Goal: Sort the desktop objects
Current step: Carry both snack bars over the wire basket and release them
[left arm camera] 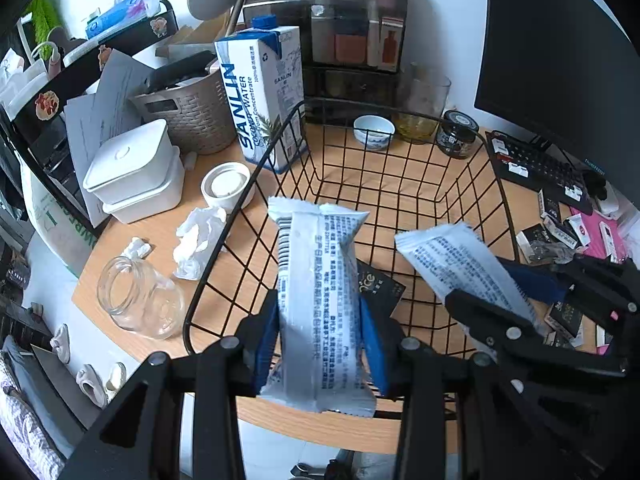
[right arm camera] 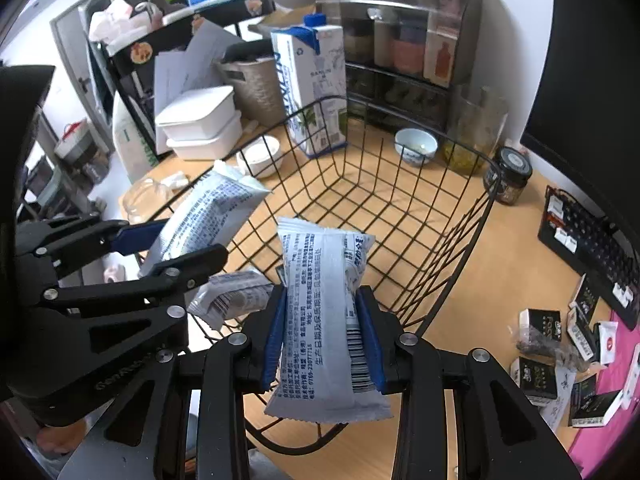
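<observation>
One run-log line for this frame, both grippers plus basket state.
left gripper: shut on left snack packet | right gripper: shut on right snack packet | both over wire basket | one packet already inside

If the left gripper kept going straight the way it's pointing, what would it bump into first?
Probably the black wire basket. The left gripper, shut on a white snack packet, points over the near rim into it, so the packet's tip would likely meet the basket's floor or far wall first. Depth is hard to judge.
</observation>
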The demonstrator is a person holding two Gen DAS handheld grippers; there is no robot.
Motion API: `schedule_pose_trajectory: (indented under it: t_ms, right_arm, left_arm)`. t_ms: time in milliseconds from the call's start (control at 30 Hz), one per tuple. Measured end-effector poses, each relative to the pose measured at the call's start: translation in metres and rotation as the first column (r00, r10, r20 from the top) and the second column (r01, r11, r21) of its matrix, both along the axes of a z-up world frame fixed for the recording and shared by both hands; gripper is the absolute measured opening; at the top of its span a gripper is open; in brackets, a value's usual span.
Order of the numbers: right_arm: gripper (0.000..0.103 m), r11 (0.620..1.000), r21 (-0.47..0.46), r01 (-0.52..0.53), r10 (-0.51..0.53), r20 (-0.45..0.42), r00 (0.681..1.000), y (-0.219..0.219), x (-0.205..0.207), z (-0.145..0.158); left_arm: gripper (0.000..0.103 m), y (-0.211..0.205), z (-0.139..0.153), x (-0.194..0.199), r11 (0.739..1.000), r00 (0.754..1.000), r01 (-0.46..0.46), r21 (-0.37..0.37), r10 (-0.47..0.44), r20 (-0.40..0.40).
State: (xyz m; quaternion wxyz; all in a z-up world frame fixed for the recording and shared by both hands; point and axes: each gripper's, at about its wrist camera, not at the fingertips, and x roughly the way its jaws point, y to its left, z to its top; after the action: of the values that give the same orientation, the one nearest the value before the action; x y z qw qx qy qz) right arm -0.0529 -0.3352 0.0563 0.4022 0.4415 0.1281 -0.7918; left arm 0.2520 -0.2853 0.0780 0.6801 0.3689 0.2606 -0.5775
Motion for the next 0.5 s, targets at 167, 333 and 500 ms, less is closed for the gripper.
schedule_pose_trajectory:
  t_ms: [167,333,500]
  right_arm:
    - [0.039,0.999,-0.03,0.01,-0.01,-0.006,1.0,0.005,0.0,0.005]
    - [0.045,0.998,-0.058,0.028,-0.029,-0.013,1.0,0.022,0.003,0.015]
    - [0.045,0.995,-0.076,0.064,-0.068,-0.049,0.996,0.066,0.013,0.03]
  left_arm:
    - [0.062,0.005,0.006,-0.002,0.999,1.0,-0.018,-0.032,0.019,0.023]
    - [0.068,0.011,0.014,-0.005,0.998,1.0,0.004,-0.058,-0.005,-0.015]
    - [0.068,0.024,0.016,-0.032,0.994,0.997,0.079,-0.071,-0.08,-0.004]
